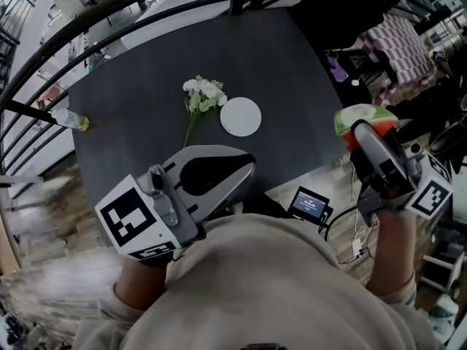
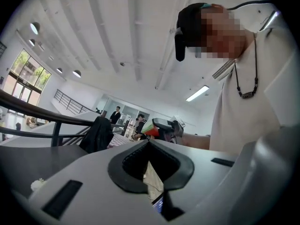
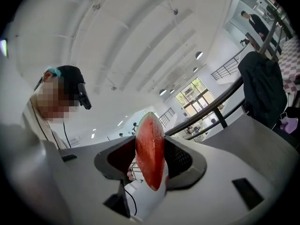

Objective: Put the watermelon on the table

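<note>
My left gripper (image 1: 246, 169): jaws together with nothing between them; in the head view it sits low over the near edge of the table (image 1: 146, 71).
My right gripper (image 1: 359, 131): jaws clamped on the watermelon (image 1: 362, 114), one pad against each flat side of the slice.
Watermelon: a wedge with red flesh and a green rind, standing on edge in my right jaws (image 3: 150, 151) with its rind pointing away from me; in the head view it hangs just past the table's right edge, not on the table.
Seen from my left gripper (image 2: 149, 143): the watermelon (image 2: 148, 128) shows small beyond the jaw tips, held out in my right hand.
Table: dark, with a black railing (image 1: 109, 13) curving round its far side.
On the table: a bunch of white flowers (image 1: 203, 93) just beside a round white plate (image 1: 241, 116), near the middle; a bottle (image 1: 69, 119) lies at the left edge.
Below the near edge: a small device with a lit screen (image 1: 309, 203).
</note>
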`<state>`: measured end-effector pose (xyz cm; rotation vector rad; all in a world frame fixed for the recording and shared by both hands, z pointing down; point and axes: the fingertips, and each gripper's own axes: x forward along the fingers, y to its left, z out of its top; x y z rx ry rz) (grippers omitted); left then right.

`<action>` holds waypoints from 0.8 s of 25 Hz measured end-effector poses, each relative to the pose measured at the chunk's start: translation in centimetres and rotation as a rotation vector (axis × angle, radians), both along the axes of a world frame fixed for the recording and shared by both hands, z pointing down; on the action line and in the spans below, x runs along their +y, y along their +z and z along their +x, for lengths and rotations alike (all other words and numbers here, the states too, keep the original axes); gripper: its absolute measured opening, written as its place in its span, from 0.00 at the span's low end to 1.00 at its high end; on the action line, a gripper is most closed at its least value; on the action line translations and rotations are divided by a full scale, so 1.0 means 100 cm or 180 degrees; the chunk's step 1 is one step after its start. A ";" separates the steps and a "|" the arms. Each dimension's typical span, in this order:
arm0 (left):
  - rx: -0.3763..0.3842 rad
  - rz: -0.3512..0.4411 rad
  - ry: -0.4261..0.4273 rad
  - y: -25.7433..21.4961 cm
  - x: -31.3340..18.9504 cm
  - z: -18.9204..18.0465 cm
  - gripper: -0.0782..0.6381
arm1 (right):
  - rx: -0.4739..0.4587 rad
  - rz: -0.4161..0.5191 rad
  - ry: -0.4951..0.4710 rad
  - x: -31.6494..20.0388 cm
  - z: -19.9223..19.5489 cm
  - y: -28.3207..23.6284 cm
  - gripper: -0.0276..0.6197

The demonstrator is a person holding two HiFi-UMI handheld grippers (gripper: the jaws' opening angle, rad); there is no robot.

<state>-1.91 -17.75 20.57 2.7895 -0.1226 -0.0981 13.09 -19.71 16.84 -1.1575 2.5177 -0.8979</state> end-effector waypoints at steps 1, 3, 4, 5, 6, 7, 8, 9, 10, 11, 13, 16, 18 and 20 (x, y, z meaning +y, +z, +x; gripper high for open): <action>-0.0010 -0.0007 -0.0070 0.001 -0.005 -0.001 0.12 | 0.0009 -0.0003 -0.0045 -0.008 0.000 0.003 0.36; -0.0017 -0.0008 -0.0223 0.000 -0.014 -0.005 0.12 | 0.0061 -0.0009 -0.0150 -0.020 0.001 0.008 0.36; -0.0023 -0.0022 -0.0303 -0.001 -0.017 -0.010 0.12 | 0.0086 -0.0020 -0.0211 -0.024 0.000 0.011 0.36; -0.0039 -0.0046 -0.0386 -0.001 -0.020 -0.014 0.12 | 0.0094 -0.0037 -0.0272 -0.029 -0.001 0.013 0.36; -0.0062 -0.0071 -0.0472 0.000 -0.024 -0.019 0.12 | 0.0092 -0.0053 -0.0335 -0.036 -0.002 0.015 0.36; -0.0087 -0.0091 -0.0554 0.001 -0.031 -0.024 0.12 | 0.0096 -0.0060 -0.0404 -0.045 -0.003 0.017 0.36; -0.0104 -0.0104 -0.0628 0.002 -0.039 -0.027 0.12 | 0.0111 -0.0068 -0.0475 -0.056 -0.005 0.020 0.36; -0.0111 -0.0112 -0.0690 0.003 -0.047 -0.030 0.12 | 0.0131 -0.0088 -0.0537 -0.068 -0.007 0.024 0.36; -0.0108 -0.0117 -0.0740 0.004 -0.054 -0.031 0.12 | 0.0151 -0.0127 -0.0580 -0.079 -0.009 0.030 0.36; -0.0098 -0.0126 -0.0783 0.006 -0.059 -0.032 0.12 | 0.0168 -0.0181 -0.0608 -0.087 -0.010 0.037 0.36; -0.0068 -0.0173 -0.0848 0.011 -0.060 -0.033 0.12 | 0.0190 -0.0292 -0.0663 -0.095 -0.011 0.051 0.36; -0.0044 -0.0258 -0.0917 0.014 -0.049 -0.033 0.12 | 0.0156 -0.0394 -0.0766 -0.094 -0.012 0.061 0.36; -0.0050 -0.0291 -0.0976 0.014 -0.046 -0.034 0.12 | 0.0181 -0.0408 -0.0841 -0.097 -0.014 0.064 0.36; -0.0064 -0.0338 -0.1043 0.016 -0.048 -0.035 0.12 | 0.0193 -0.0461 -0.0908 -0.105 -0.015 0.070 0.36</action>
